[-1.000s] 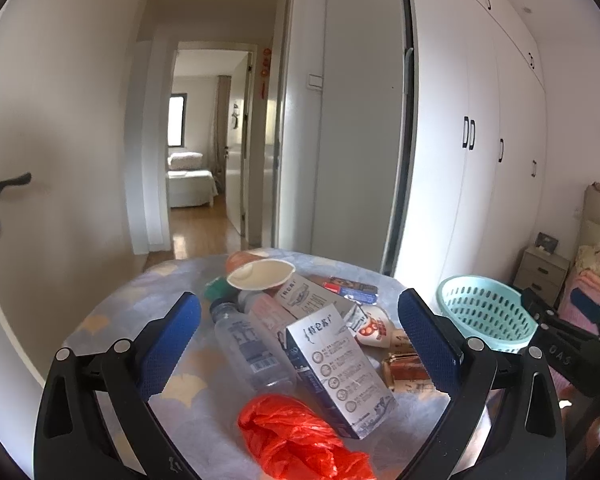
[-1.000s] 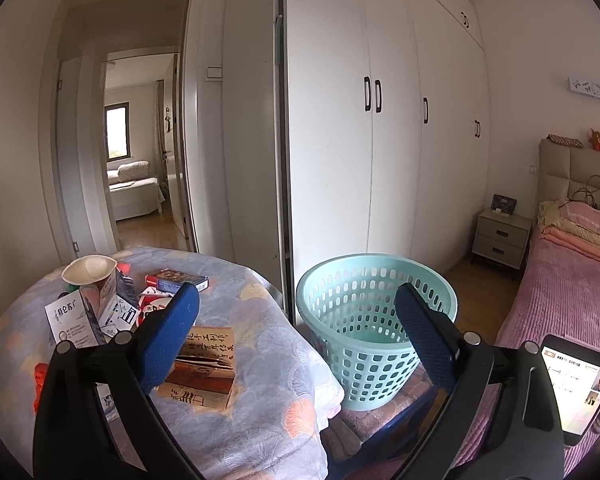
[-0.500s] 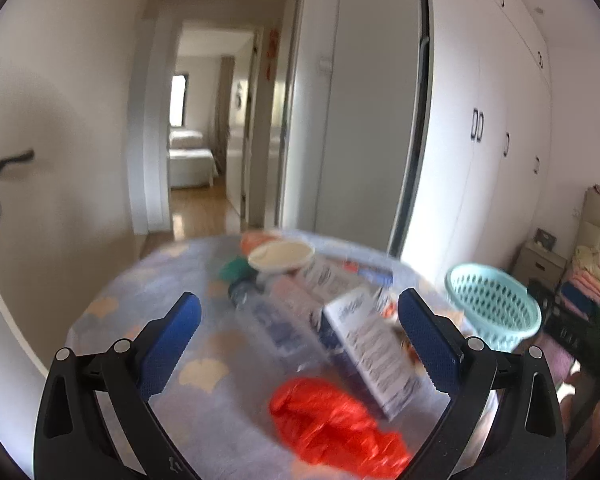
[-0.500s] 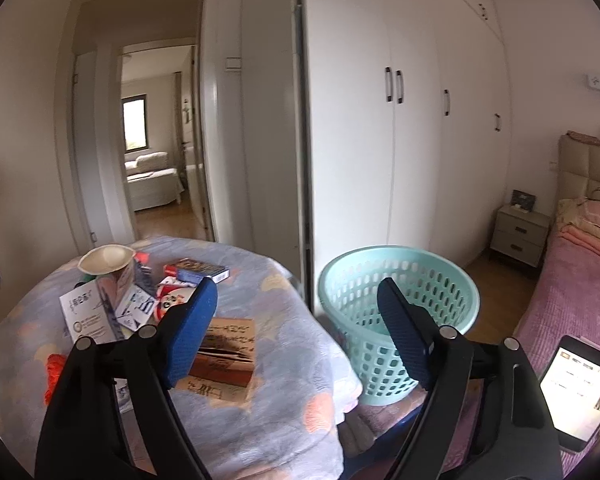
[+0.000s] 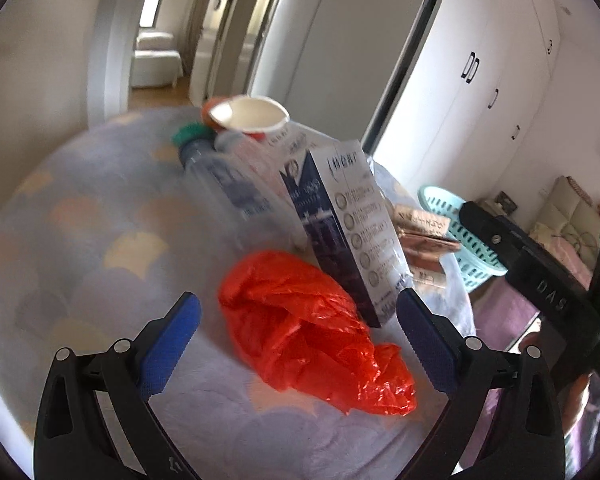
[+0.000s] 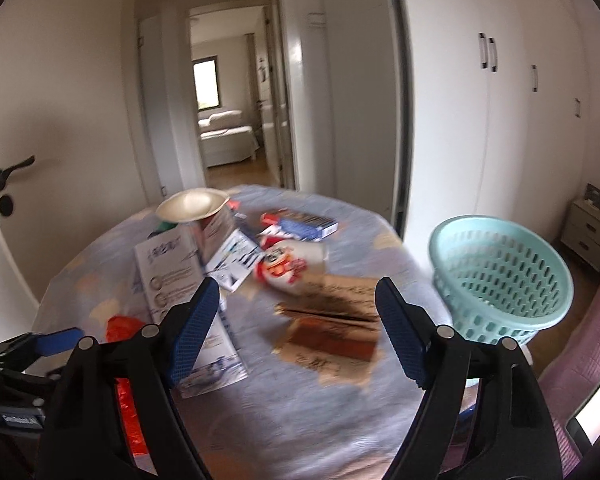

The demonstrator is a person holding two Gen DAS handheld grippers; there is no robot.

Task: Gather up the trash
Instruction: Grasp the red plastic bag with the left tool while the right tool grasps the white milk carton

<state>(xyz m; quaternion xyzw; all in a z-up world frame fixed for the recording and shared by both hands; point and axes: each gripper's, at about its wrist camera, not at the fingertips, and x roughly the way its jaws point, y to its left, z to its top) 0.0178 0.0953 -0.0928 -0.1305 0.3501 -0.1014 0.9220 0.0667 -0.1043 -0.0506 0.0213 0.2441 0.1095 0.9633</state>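
Red crinkly plastic bag is lying on the flowery cloth surface, between the wide left gripper pads. Right gripper is hovering wide over brown paper packets, beside the bag.

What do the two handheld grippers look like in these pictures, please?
Both the left gripper and the right gripper have black skeletal plastic frames with silver pivot screws. Each finger ends in a blue textured pad. White letters, DAS, mark the right gripper's body in the left wrist view.
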